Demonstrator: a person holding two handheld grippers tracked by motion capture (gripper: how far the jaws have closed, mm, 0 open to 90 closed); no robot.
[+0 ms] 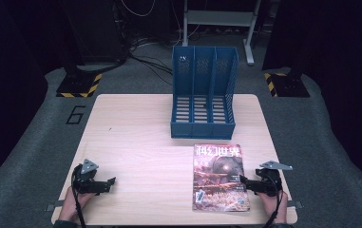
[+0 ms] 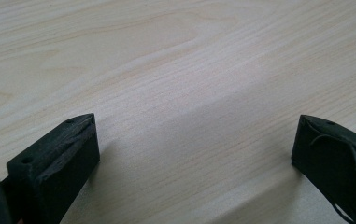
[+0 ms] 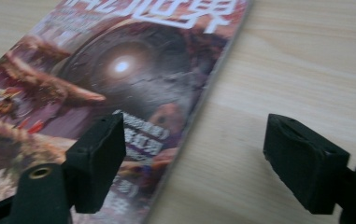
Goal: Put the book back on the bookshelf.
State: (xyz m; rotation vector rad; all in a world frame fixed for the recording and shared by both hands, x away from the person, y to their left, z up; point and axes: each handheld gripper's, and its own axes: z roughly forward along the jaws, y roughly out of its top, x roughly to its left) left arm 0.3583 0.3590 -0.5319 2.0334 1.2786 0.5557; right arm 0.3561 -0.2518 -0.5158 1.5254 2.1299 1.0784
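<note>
Fingers [image 3: 96, 163] of both grippers spread, grasping nothing, right pair straddling magazine [image 1: 219, 178] edge, blue file rack [image 1: 204, 92] beyond

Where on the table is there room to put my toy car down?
The biggest bare patch is the left half of the table, between its left edge, the blue file rack and the magazine. The left gripper sits at its near corner. It is crowded by the magazine, where the right gripper is.

"科幻世界" across the magazine [image 1: 219, 178] cover top, "6" on the floor [image 1: 76, 115]
</note>
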